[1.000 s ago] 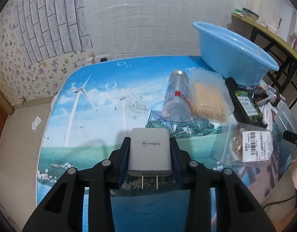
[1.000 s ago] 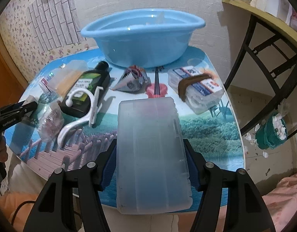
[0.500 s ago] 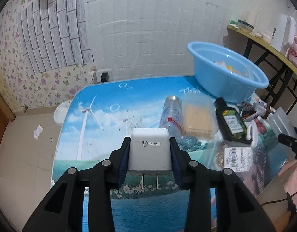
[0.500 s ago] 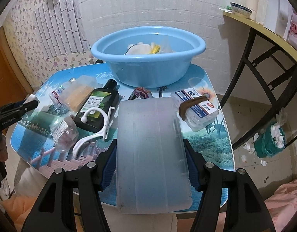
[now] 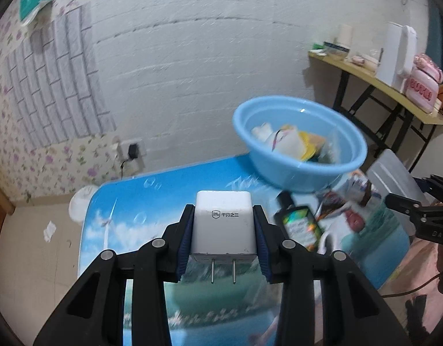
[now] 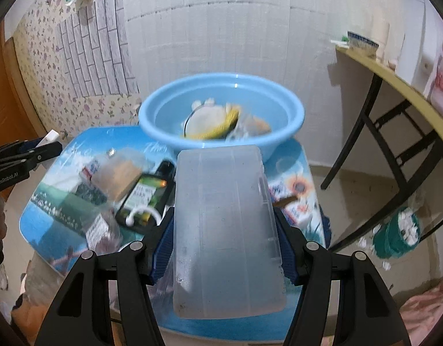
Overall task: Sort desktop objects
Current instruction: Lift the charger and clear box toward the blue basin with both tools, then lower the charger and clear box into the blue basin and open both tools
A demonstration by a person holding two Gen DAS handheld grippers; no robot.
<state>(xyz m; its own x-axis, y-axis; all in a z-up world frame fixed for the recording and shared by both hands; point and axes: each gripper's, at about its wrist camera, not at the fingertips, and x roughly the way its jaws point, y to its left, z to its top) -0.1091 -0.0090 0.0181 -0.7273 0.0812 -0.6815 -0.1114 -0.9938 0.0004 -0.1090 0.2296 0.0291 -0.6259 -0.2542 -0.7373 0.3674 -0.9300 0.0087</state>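
Left gripper (image 5: 223, 227) is clamped on the white charger (image 5: 223, 225), prongs pointing back at the camera, held up over the table (image 5: 129, 230) left of the blue basin (image 5: 299, 141). Right gripper (image 6: 225, 239) is squeezing the clear plastic box (image 6: 224, 230), up in the air just in front of the basin, which already has stuff inside.

Printed-scenery table (image 6: 45, 219) carrying blue basin (image 6: 290, 121), dark bottle (image 6: 143, 196), clear bags (image 6: 103, 230), labelled box (image 6: 299, 210).

L gripper (image 5: 222, 227) clamped on load; R gripper (image 6: 225, 239) likewise, both angled down.
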